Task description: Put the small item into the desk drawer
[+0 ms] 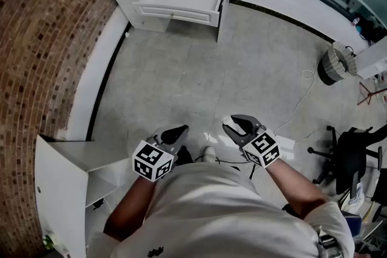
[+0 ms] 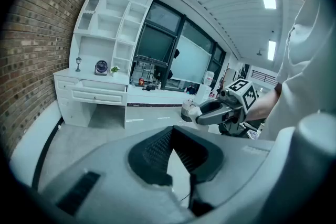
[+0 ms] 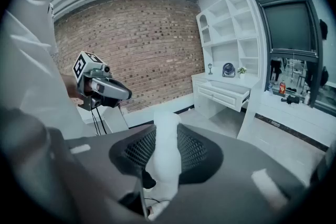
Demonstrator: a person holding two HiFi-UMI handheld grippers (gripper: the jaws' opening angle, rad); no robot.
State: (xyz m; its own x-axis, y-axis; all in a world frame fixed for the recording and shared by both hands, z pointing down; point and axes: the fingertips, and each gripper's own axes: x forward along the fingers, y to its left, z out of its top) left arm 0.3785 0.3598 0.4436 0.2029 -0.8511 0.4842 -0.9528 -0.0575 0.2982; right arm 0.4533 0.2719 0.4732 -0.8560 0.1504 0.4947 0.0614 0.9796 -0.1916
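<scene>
Right tongs [image 1: 236, 125] are clamped on the small item [image 3: 164, 157], left tongs [image 2: 171, 134] shut; with slack grip, it could be dropped short of the drawer [image 1: 178, 3].

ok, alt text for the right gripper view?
The right gripper grips a small white soft-looking item between its black ribbed jaws. Beyond stand a red brick wall and a white desk with its drawer open; the left gripper shows at left.
</scene>
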